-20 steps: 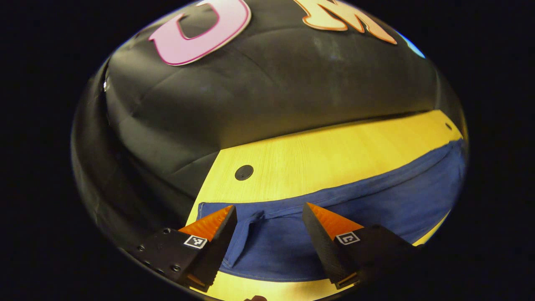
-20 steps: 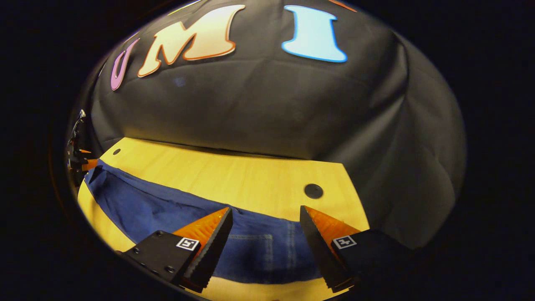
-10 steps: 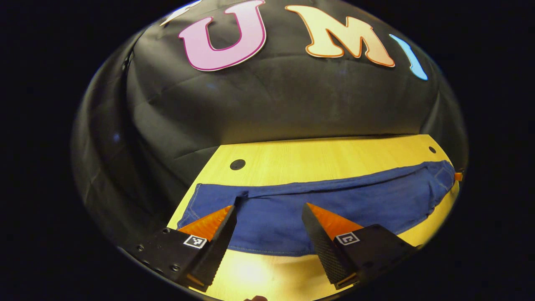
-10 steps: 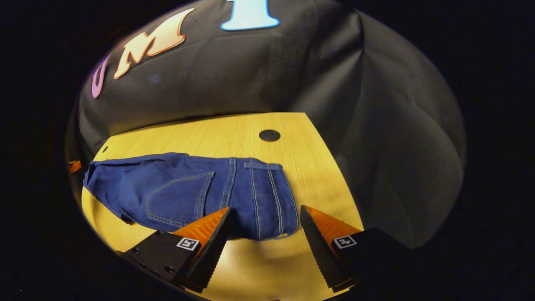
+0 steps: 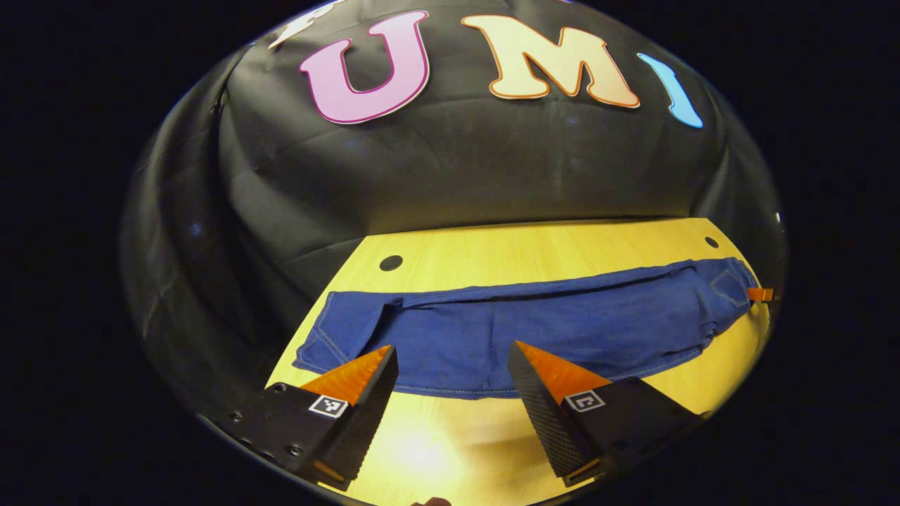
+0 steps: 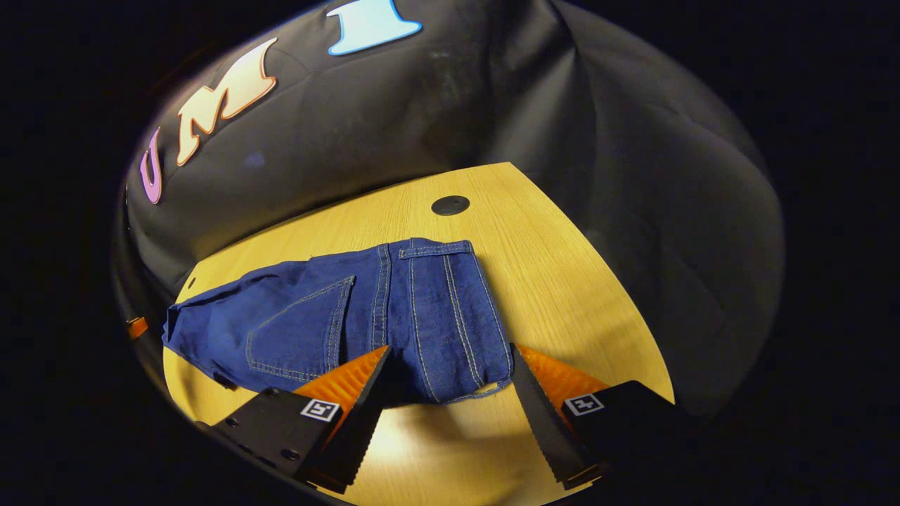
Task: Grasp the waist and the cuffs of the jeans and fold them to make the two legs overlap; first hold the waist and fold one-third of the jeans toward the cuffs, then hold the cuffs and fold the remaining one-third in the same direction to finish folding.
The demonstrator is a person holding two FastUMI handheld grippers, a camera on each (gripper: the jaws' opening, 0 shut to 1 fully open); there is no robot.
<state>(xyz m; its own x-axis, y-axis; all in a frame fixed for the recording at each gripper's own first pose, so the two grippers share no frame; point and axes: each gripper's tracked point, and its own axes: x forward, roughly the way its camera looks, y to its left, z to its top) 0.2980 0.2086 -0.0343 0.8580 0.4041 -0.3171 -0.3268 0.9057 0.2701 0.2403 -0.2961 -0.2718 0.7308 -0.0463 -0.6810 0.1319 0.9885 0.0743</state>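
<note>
While the jeans [image 5: 534,330] lie flat with legs overlapped, your hold is off them.
In the left gripper view, your left gripper [image 5: 453,362] hangs above the near hem at the cuffs, fingers spread wide and holding nothing. In the right gripper view, your right gripper [image 6: 450,365] straddles the waist [image 6: 450,316] on the table [image 6: 562,281], fingers wide apart and empty, seemingly lined up for the one-third fold.

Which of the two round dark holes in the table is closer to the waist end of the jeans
The hole at the table's right corner, just beyond the jeans' waistband with its belt loops. The other hole lies past the cuff end.
</note>
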